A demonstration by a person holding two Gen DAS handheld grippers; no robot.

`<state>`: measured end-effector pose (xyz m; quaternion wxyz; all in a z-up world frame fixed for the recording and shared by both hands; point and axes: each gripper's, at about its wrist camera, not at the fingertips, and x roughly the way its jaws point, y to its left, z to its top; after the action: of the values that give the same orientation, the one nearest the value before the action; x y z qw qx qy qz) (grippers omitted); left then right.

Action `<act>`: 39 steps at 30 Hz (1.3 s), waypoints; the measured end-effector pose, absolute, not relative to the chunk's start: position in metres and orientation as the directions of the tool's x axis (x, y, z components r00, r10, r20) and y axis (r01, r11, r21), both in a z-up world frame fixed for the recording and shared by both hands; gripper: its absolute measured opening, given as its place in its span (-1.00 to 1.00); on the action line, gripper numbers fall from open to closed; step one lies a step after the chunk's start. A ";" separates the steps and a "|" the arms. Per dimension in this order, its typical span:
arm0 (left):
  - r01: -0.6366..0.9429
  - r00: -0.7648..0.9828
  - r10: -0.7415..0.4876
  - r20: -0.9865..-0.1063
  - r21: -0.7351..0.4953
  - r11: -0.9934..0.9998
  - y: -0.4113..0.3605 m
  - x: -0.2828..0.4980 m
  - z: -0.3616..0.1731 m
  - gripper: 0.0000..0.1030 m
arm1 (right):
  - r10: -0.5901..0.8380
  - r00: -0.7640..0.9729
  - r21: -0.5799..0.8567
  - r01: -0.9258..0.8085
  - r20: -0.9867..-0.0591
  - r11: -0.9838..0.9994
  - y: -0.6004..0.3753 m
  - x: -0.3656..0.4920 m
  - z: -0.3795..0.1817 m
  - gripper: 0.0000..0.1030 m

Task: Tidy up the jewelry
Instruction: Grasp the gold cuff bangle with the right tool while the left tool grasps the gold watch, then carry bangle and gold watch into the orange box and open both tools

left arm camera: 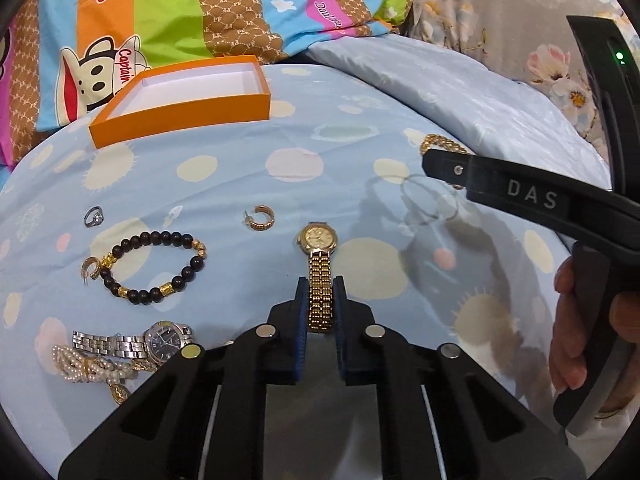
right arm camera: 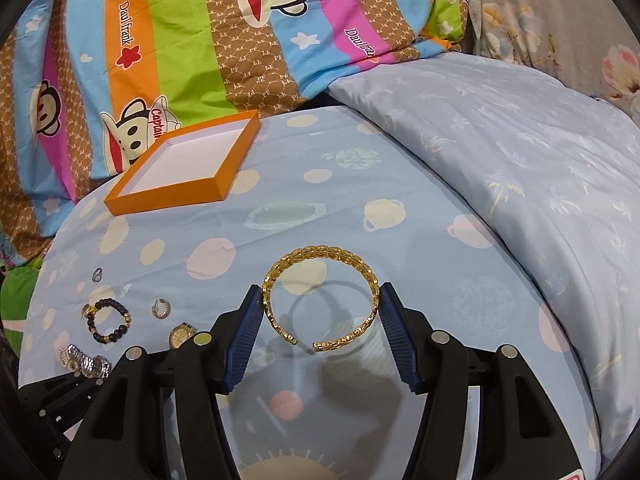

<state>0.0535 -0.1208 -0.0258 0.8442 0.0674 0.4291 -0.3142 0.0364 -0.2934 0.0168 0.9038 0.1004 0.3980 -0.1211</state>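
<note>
My left gripper (left arm camera: 321, 296) is shut on the band of a gold watch (left arm camera: 319, 258), whose face points away from me. My right gripper (right arm camera: 320, 312) is shut on a gold cuff bangle (right arm camera: 320, 300), held by its two sides above the bed, with a shadow under it. The right gripper also shows in the left wrist view (left arm camera: 444, 162), with the bangle (left arm camera: 438, 144) partly hidden behind it. An open orange box (left arm camera: 188, 98) with a white inside stands empty at the back left; it also shows in the right wrist view (right arm camera: 188, 168).
On the blue spotted sheet (left arm camera: 248, 168) lie a black bead bracelet (left arm camera: 154, 266), a gold hoop earring (left arm camera: 262, 218), a silver ring (left arm camera: 94, 216), a silver watch (left arm camera: 136, 340) and a pearl bracelet (left arm camera: 94, 368). A striped cartoon pillow (left arm camera: 168, 12) and a pale blue pillow (right arm camera: 500, 152) lie behind.
</note>
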 end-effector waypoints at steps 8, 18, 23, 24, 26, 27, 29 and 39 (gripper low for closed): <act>0.599 0.441 -0.517 -0.734 -0.188 0.779 -0.100 0.055 0.012 -0.79 | -0.063 0.649 0.111 0.224 -0.758 0.968 -0.282 0.047 0.030 0.12; 0.540 0.566 -0.440 -0.697 -0.090 0.837 -0.063 0.148 0.083 -0.79 | 0.043 0.620 0.121 0.084 -0.784 0.989 -0.256 0.143 0.051 0.12; 0.478 0.631 -0.412 -0.657 -0.089 0.874 -0.066 0.233 0.100 -0.79 | 0.056 0.635 0.116 0.053 -0.770 0.992 -0.251 0.230 0.055 0.12; 0.472 0.643 -0.405 -0.650 -0.080 0.878 -0.070 0.255 0.100 -0.79 | 0.055 0.640 0.113 0.050 -0.767 0.992 -0.251 0.246 0.055 0.12; 0.453 0.658 -0.383 -0.649 -0.066 0.889 -0.080 0.292 0.096 -0.79 | 0.057 0.647 0.112 0.044 -0.760 0.993 -0.250 0.280 0.055 0.12; 0.442 0.662 -0.372 -0.650 -0.062 0.895 -0.084 0.308 0.092 -0.79 | 0.062 0.648 0.118 0.043 -0.759 0.992 -0.249 0.293 0.054 0.12; 0.427 0.662 -0.353 -0.662 -0.054 0.903 -0.093 0.339 0.079 -0.79 | 0.072 0.647 0.128 0.040 -0.759 0.991 -0.250 0.320 0.049 0.12; 0.373 0.628 -0.297 -0.720 -0.058 0.926 -0.106 0.417 0.012 -0.78 | 0.056 0.583 0.082 0.018 -0.811 0.996 -0.258 0.383 0.007 0.13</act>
<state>0.4172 -0.1062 0.0122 0.9008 0.0484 0.3894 -0.1859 0.3833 -0.2576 0.0068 0.8887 0.0408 0.4565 0.0107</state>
